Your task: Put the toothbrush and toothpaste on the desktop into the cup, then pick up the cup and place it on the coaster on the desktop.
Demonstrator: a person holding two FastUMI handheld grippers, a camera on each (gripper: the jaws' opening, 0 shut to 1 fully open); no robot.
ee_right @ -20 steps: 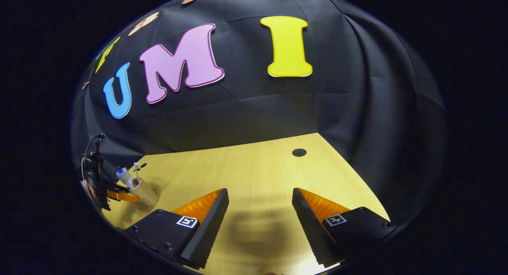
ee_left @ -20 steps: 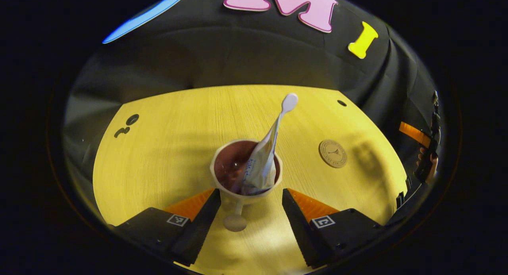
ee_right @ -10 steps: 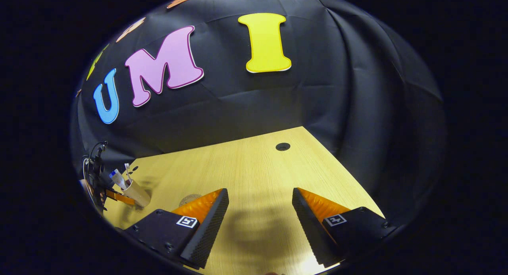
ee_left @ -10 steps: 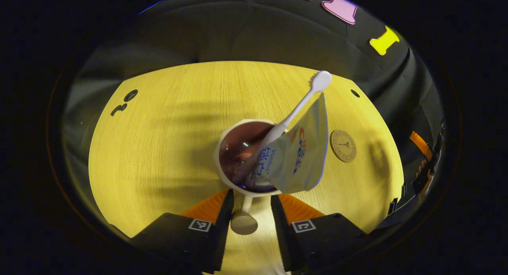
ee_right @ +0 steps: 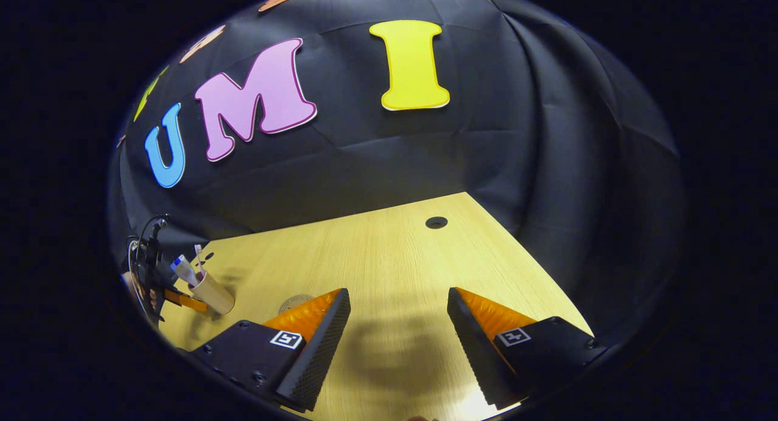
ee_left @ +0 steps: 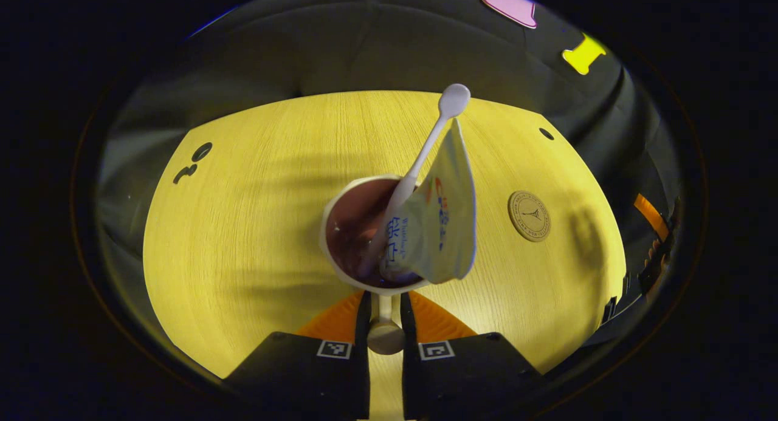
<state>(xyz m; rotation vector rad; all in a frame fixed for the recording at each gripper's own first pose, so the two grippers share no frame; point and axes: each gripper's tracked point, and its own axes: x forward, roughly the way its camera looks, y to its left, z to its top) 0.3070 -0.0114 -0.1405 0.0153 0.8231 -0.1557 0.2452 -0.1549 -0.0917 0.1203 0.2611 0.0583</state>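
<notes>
Pinching the cup's (ee_left: 349, 226) small handle between my left gripper (ee_left: 384, 314) fingers, I hold it above the desktop (ee_left: 243, 226), toothbrush (ee_left: 425, 147) and toothpaste (ee_left: 440, 220) leaning out toward the coaster (ee_left: 530, 215) on the right. My right gripper (ee_right: 398, 324) hangs wide and empty. That thin handle grip could let the cup swivel or tip, spilling both, or land it off the coaster.

I count one cup (ee_left: 358, 226) mid-frame, one toothbrush (ee_left: 425, 147) and one toothpaste tube (ee_left: 440, 226) inside it, one coaster (ee_left: 529, 215) at right, two grippers, one counter (ee_left: 243, 214).
</notes>
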